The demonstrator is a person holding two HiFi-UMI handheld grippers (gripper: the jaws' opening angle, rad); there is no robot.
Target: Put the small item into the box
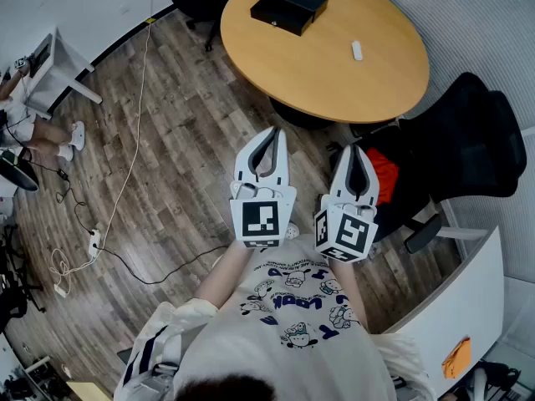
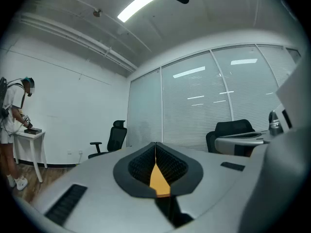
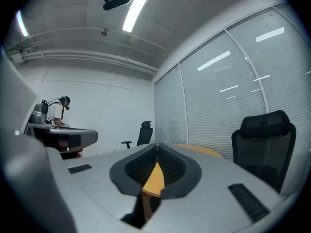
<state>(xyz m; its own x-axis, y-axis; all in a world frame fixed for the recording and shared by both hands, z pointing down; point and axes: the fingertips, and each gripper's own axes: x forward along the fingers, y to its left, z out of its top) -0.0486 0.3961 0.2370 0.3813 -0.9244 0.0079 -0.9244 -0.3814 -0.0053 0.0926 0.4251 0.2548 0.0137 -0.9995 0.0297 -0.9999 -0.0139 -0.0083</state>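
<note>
We wear a white T-shirt [image 1: 292, 307] with short sleeves, and it has little blue cartoon pictures and blue letters on it. Our left gripper [image 1: 273, 132] and right gripper [image 1: 358, 149] are white with pointy tips and black insides. Each has a cube [image 1: 261, 221] with black-and-white squares.
</note>
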